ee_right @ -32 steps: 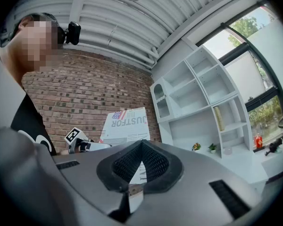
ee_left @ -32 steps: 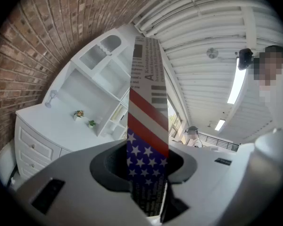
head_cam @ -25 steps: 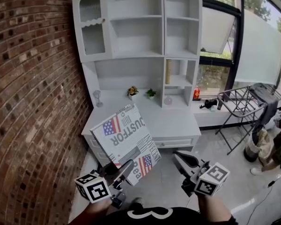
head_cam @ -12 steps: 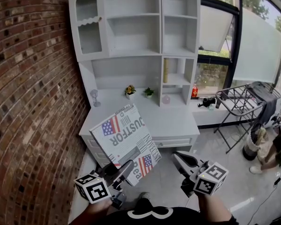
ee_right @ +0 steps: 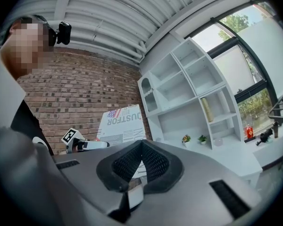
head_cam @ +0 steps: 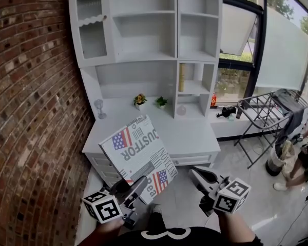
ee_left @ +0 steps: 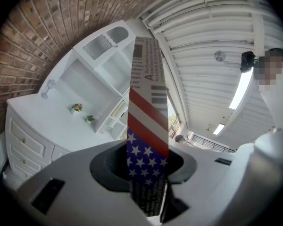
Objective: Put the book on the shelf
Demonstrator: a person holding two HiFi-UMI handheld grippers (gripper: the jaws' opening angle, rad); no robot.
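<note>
You are in the carrying step. The book (head_cam: 138, 150) is in the air in front of you and has not yet reached the shelf unit (head_cam: 143, 35). Your left claw (head_cam: 135, 184) is clenched on the lower edge of the book. In the left gripper view the flag-printed cover stands upright between the two pads, and they press on both of its sides. In the head view the book leans a little and covers part of the white bench (head_cam: 195, 135) under the shelf unit, but it is well apart from both. Your right claw (head_cam: 197, 174) grasps nothing. Its pads meet each other, and it hovers to the right of the book without touching it.

The shelf unit has several free compartments. I think the wide ones in the middle are the better place for such a large flat book. The narrow one at the right already has a tall yellowish thing (head_cam: 181, 77) standing in it. Two small potted plants (head_cam: 139, 99) stand at the back of the bench, so keep the book above them.

The next move calls for coming closer and lifting the book to the height of a wide compartment, then turning it so the thin edge goes in first. The grip is on one edge only, so the book may swing. Probably the right claw can steady the free side.
</note>
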